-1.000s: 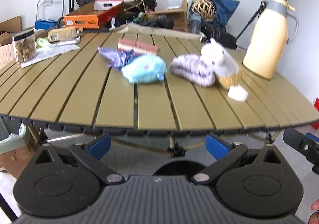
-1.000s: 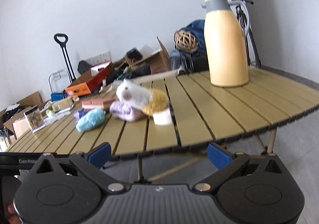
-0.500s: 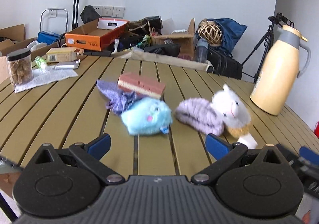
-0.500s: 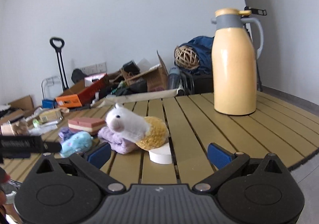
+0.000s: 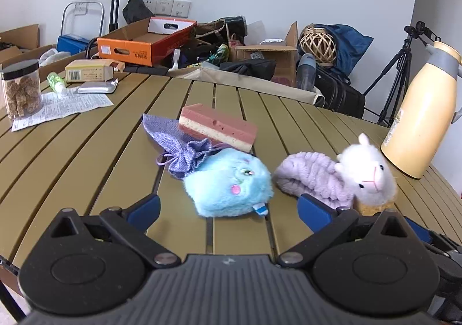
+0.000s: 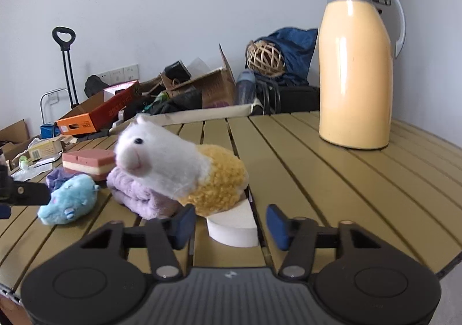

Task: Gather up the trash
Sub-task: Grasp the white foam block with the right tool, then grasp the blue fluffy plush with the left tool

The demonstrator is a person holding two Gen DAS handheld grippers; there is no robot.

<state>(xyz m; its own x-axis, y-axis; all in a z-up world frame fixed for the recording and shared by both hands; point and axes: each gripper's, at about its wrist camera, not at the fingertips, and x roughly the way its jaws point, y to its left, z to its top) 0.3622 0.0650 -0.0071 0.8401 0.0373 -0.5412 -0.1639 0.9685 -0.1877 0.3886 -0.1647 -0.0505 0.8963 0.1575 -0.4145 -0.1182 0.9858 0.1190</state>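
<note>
A blue plush toy [image 5: 229, 183] lies on the slatted table [image 5: 86, 151], just ahead of my open left gripper [image 5: 228, 209]. Behind it lie a purple drawstring pouch [image 5: 176, 143] and a pink and cream sponge [image 5: 218, 125]. To the right are a rolled purple cloth [image 5: 311, 177] and a white and yellow alpaca plush [image 5: 368, 177]. In the right wrist view my right gripper [image 6: 231, 225] is open with its blue pads either side of a white foam piece [image 6: 234, 222], not touching it. The alpaca plush [image 6: 179, 169] lies right behind that foam.
A tall cream thermos [image 6: 356, 65] stands at the table's far right. A jar of brown chunks [image 5: 21, 89], a paper sheet [image 5: 63, 104], a small box [image 5: 88, 73] and a foil packet sit at the table's left. Boxes, bags and a tripod crowd the floor behind.
Both grippers have risen from below the table edge and moved forward over the table. The right jaws have narrowed around the white foam piece. The left gripper now faces the blue plush closely.
</note>
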